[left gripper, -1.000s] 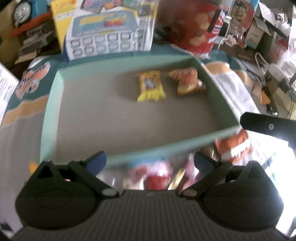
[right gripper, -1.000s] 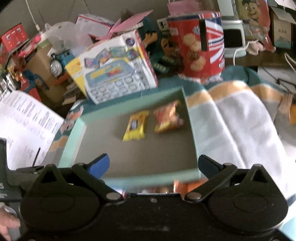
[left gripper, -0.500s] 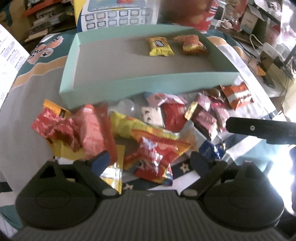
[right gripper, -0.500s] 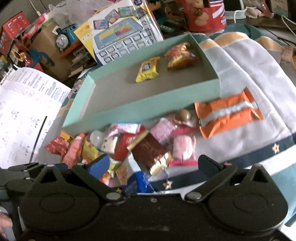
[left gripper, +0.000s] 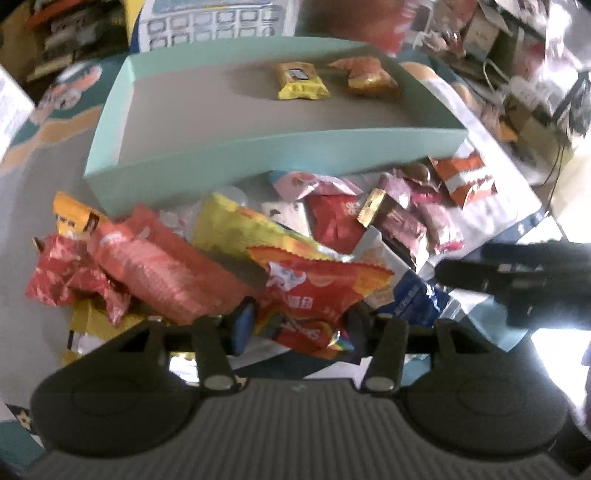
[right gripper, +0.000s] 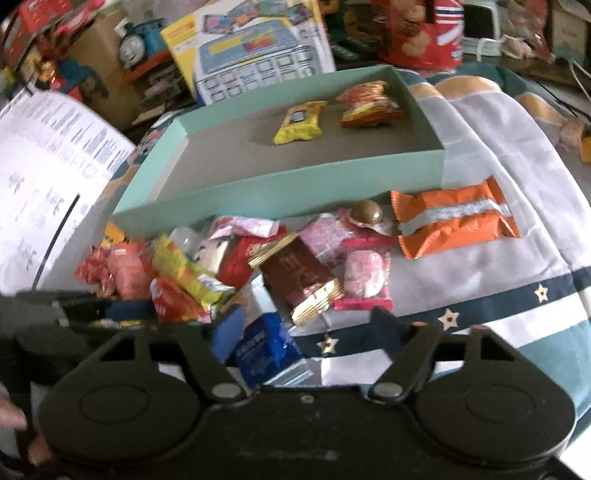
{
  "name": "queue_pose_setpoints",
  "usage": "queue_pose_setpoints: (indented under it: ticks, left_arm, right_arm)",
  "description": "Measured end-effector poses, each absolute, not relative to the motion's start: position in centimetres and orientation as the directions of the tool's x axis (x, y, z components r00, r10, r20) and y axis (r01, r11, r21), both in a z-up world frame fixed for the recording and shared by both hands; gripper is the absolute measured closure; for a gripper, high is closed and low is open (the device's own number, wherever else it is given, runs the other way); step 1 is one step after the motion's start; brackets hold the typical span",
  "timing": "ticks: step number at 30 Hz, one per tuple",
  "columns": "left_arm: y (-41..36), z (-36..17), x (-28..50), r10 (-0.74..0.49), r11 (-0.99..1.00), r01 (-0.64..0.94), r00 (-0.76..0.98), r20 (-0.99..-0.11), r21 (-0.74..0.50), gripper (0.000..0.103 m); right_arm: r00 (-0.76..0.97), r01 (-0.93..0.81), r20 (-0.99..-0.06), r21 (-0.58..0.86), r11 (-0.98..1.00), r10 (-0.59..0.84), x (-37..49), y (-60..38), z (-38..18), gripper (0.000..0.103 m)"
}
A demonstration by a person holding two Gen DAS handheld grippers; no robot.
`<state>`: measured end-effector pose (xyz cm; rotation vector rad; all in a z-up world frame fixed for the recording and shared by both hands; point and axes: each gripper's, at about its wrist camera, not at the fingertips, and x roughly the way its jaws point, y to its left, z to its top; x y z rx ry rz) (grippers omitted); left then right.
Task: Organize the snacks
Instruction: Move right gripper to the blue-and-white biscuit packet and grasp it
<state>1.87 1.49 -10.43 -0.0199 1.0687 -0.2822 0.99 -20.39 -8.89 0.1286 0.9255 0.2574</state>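
A mint green box (left gripper: 258, 155) (right gripper: 280, 188) holds a yellow packet (left gripper: 301, 81) (right gripper: 299, 122) and an orange-red packet (left gripper: 369, 75) (right gripper: 369, 103) at its far side. In front of it lies a pile of snacks. My left gripper (left gripper: 299, 321) has narrowed around a red and rainbow packet (left gripper: 314, 295) at the near edge of the pile; contact is unclear. My right gripper (right gripper: 299, 332) is open just above a blue packet (right gripper: 264, 347) and beside a brown and gold packet (right gripper: 299, 280). An orange packet (right gripper: 454, 219) lies apart on the right.
The box and snacks rest on a striped blanket with stars (right gripper: 498, 280). Behind the box stand a toy calculator box (right gripper: 255, 48) and a red biscuit tin (right gripper: 421, 33). A white printed sheet (right gripper: 48, 177) lies at the left. Clutter and cables (left gripper: 535, 92) fill the right.
Both grippers pulled back from over the box and dropped low to the snack pile. The left gripper's fingers have closed in around the red rainbow packet.
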Motion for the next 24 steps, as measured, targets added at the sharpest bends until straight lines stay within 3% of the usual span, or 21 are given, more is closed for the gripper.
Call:
queue_pose_setpoints:
  ticks: [5, 14, 15, 16, 18, 24]
  left_arm:
    - [5.1, -10.4, 2.7, -0.322, 0.947, 0.135, 0.414, -0.851, -0.292, 0.053]
    - [6.1, -10.3, 2.8, -0.343, 0.938, 0.111, 0.408, -0.846, -0.327, 0.052]
    - [6.2, -10.3, 2.8, -0.345, 0.938, 0.109, 0.407, -0.846, -0.330, 0.052]
    - [6.1, -10.3, 2.8, -0.345, 0.938, 0.109, 0.406, -0.846, -0.329, 0.052]
    - [6.1, -10.2, 2.8, -0.340, 0.940, 0.113, 0.407, -0.848, -0.322, 0.052]
    - [5.2, -8.5, 2.6, -0.349, 0.937, 0.146, 0.437, -0.829, -0.317, 0.052]
  right_arm:
    - [0.548, -0.251, -0.787, 0.168, 0.953, 0.283, 1.0, -17.7, -9.2, 0.038]
    - [0.515, -0.365, -0.828, 0.023, 0.931, 0.222, 2.1, -13.2, -11.2, 0.038]
    - [0.519, -0.378, -0.830, -0.009, 0.926, 0.204, 2.0, -12.8, -11.6, 0.043]
    - [0.527, -0.389, -0.830, -0.041, 0.920, 0.186, 1.9, -12.5, -11.8, 0.055]
    - [0.543, -0.398, -0.820, -0.061, 0.915, 0.182, 1.6, -12.5, -11.8, 0.059]
    - [0.509, -0.315, -0.815, 0.122, 0.941, 0.277, 2.1, -15.3, -10.5, 0.061]
